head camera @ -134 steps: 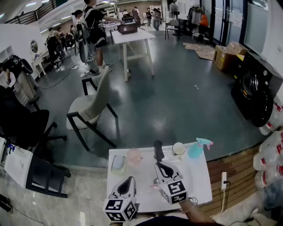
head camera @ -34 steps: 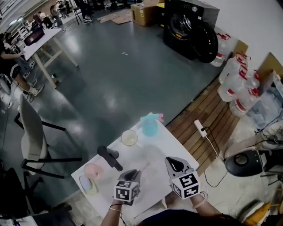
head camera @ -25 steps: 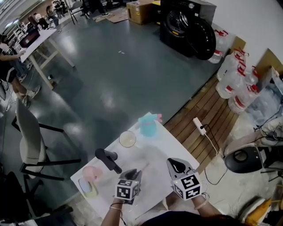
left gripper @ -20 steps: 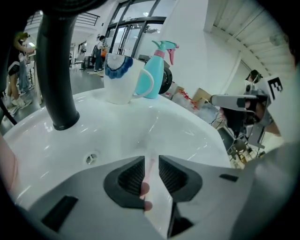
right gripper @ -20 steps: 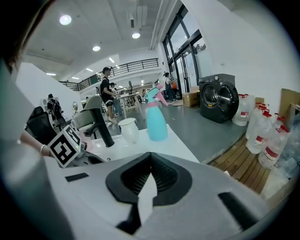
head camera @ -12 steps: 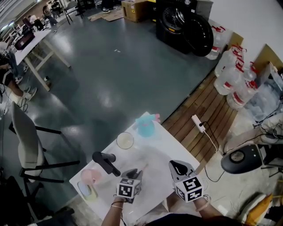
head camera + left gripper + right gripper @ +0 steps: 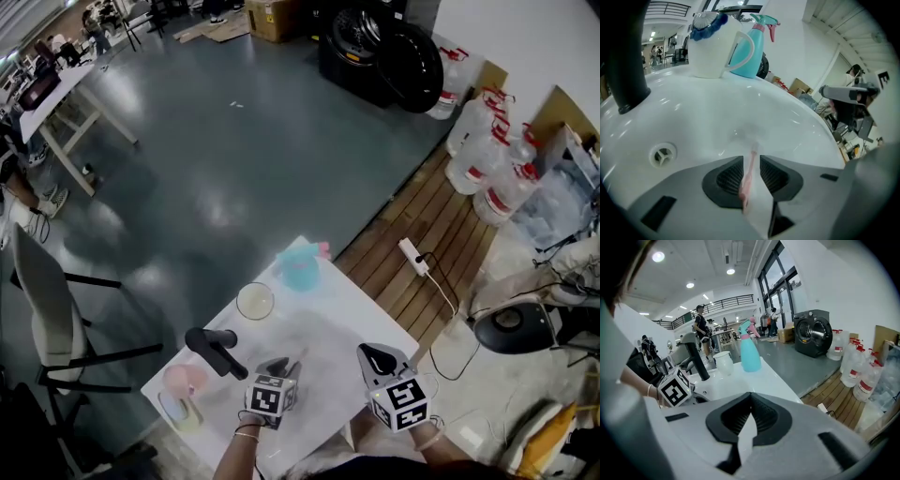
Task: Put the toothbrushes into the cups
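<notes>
A pink toothbrush (image 7: 749,174) is pinched between the jaws of my left gripper (image 7: 751,161), its far end pointing down at the white basin (image 7: 740,112). In the head view the left gripper (image 7: 281,364) sits low over the basin's middle. A white cup (image 7: 712,44) with a blue brush head in it stands at the basin's far rim, also seen as the white cup (image 7: 255,301). A pink cup (image 7: 181,378) stands at the left. My right gripper (image 7: 373,353) hovers at the front right, shut, with nothing between its jaws (image 7: 751,397).
A black faucet (image 7: 211,347) rises left of the basin, near a soap dish (image 7: 178,408). A teal spray bottle (image 7: 300,267) stands at the far corner. The drain (image 7: 662,154) lies left of the jaws. Wooden decking, a power strip (image 7: 412,255) and water jugs lie right.
Several seconds ago the right gripper was over the basin and the left one by the front edge. Now the left holds the pink toothbrush in the basin; the right has drawn back.
</notes>
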`<state>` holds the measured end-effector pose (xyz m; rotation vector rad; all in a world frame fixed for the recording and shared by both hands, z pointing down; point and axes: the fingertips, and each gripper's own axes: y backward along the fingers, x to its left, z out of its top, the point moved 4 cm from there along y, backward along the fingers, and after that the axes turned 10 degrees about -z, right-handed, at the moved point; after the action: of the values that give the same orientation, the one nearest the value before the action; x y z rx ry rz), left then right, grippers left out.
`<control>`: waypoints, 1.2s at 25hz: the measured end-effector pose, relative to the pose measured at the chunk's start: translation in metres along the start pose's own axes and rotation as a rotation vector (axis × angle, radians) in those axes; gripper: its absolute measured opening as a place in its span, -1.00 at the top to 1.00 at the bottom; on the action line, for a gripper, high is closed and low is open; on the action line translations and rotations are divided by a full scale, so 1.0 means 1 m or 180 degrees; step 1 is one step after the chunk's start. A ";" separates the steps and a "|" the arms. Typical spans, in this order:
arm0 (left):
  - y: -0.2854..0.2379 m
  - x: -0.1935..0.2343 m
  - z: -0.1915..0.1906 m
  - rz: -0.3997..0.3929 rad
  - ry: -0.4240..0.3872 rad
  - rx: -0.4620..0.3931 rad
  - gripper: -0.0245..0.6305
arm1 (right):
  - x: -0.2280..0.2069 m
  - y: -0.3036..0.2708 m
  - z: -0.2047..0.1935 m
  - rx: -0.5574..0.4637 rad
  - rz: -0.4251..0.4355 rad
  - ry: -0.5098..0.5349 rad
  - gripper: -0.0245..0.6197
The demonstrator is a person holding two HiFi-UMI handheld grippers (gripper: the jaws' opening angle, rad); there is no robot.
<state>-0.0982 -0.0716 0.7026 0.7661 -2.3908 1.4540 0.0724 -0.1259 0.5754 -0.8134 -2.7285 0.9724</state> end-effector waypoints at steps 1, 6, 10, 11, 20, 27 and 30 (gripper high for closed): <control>-0.002 0.000 0.000 -0.0004 -0.0008 0.0027 0.62 | -0.001 0.000 -0.001 0.0006 -0.0008 -0.0004 0.91; -0.011 0.003 -0.005 -0.0002 -0.0065 0.0170 0.61 | -0.006 -0.001 -0.004 0.0024 -0.0052 -0.0031 0.91; -0.016 0.003 -0.008 0.0005 -0.0127 0.0294 0.61 | -0.011 -0.001 -0.003 0.0034 -0.0083 -0.0049 0.91; -0.017 0.002 -0.009 0.0009 -0.0146 0.0325 0.61 | -0.011 -0.001 -0.003 0.0036 -0.0087 -0.0053 0.91; -0.026 0.005 -0.021 0.0078 -0.0249 0.0446 0.62 | -0.014 0.001 -0.006 0.0031 -0.0094 -0.0064 0.91; -0.029 0.005 -0.018 0.0288 -0.0355 0.0407 0.71 | -0.021 0.003 -0.008 0.0023 -0.0090 -0.0072 0.91; -0.029 0.004 -0.018 0.0324 -0.0388 0.0416 0.71 | -0.022 0.004 -0.007 0.0014 -0.0077 -0.0074 0.91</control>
<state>-0.0865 -0.0678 0.7351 0.7947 -2.4767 1.6632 0.0946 -0.1309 0.5800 -0.7713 -2.7479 0.9889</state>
